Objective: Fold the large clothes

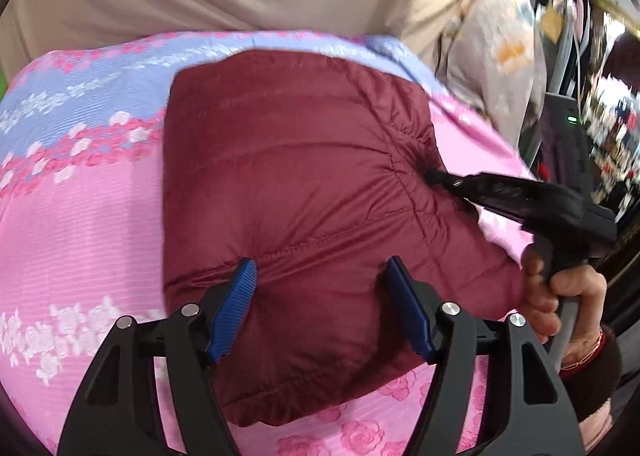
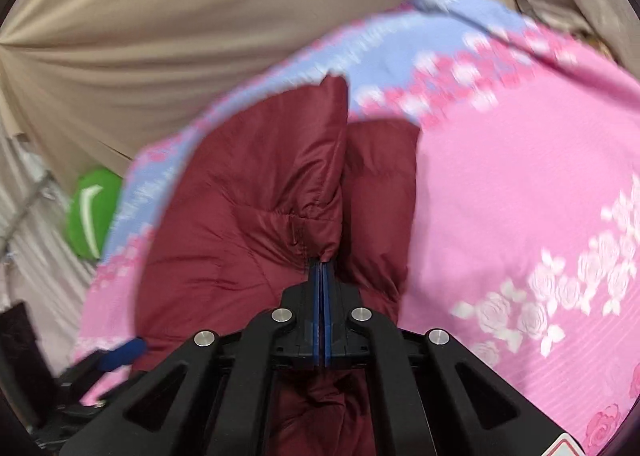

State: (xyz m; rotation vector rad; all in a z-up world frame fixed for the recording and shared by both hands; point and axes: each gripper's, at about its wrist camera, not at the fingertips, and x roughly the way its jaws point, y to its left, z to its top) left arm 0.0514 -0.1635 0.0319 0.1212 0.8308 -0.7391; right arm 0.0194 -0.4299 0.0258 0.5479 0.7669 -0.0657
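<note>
Maroon padded jacket (image 1: 304,184) lies bunched on the flowered bedspread (image 1: 80,216), toward its lilac far edge. Right hand-held gripper (image 2: 323,268) is clamped on a fabric pinch; left hand-held gripper (image 1: 320,296) stands wide, unladen. Recommend lifting the pinched flap clear, left pinning the body.

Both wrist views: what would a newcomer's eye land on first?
The puffy maroon jacket, folded into a bundle on the pink and blue floral bedspread. Next, the right gripper, shut on a pinch of jacket fabric, and the left gripper, open with its blue pads against the bundle's near edge.
</note>
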